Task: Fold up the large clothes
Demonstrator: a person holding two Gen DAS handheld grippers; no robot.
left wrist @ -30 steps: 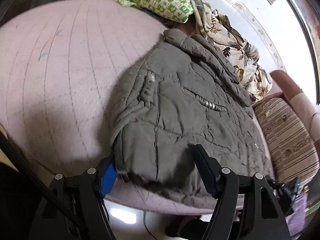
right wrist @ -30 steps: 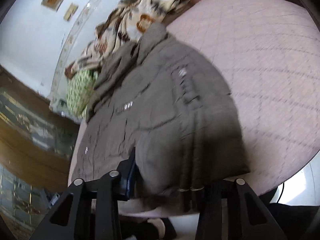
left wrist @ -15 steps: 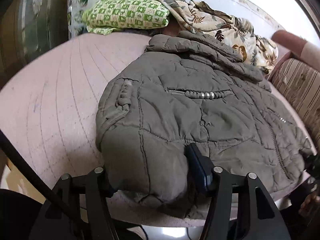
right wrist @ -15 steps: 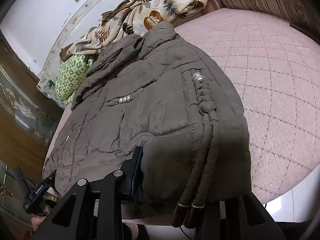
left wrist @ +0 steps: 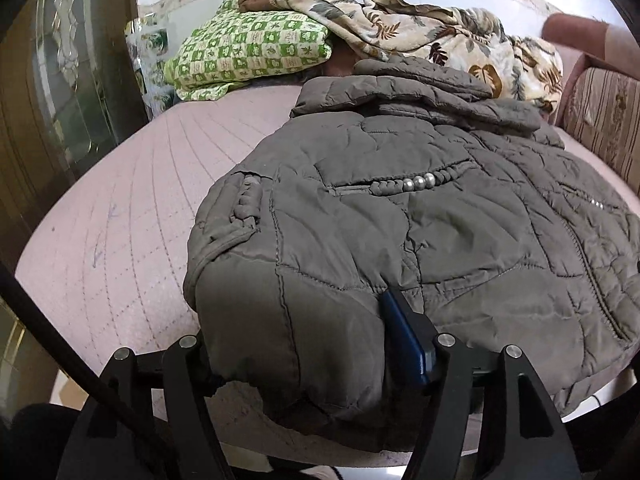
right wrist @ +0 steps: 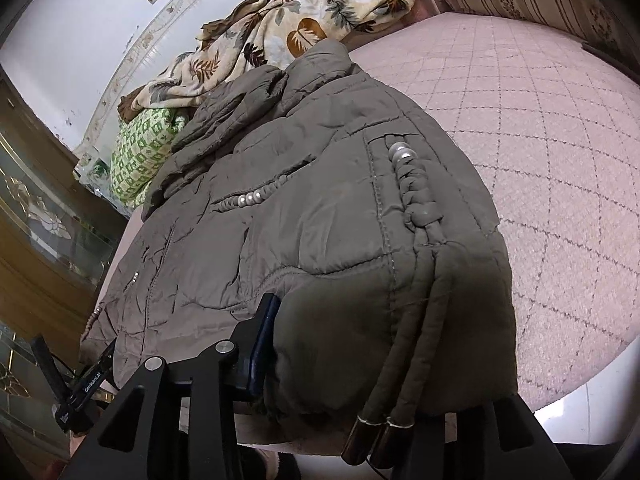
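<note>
Pink quilted bed (left wrist: 120, 240) fills our left wrist view, with a green pillow (left wrist: 252, 56) and a leaf-print blanket (left wrist: 420, 36) at its far edge, and a striped cushion (left wrist: 604, 120) at the far right corner; a grey padded jacket (left wrist: 400, 232) lies spread across the bed, its collar toward the blanket and its hem hanging over the near edge; our left gripper (left wrist: 316, 344) has the hem bunched between its jaws, the blue-padded right finger (left wrist: 404, 340) pressed into the fabric, the left one hidden behind it; the jaws are opening, yet we still see the cloth pinched.

From the right wrist we see the same jacket (right wrist: 300, 220) over the near edge of the bed (right wrist: 560, 160); the blanket (right wrist: 300, 20) and pillow (right wrist: 140, 148) lie beyond the collar; our right gripper (right wrist: 360, 356) grasps the hem corner, its left finger (right wrist: 260, 340) sunk into the padding, the other covered by the jacket; these jaws are opening too; two cords (right wrist: 404, 360) with metal tips hang off the hem beside it; the left gripper (right wrist: 86, 380) shows at the lower left.
</note>
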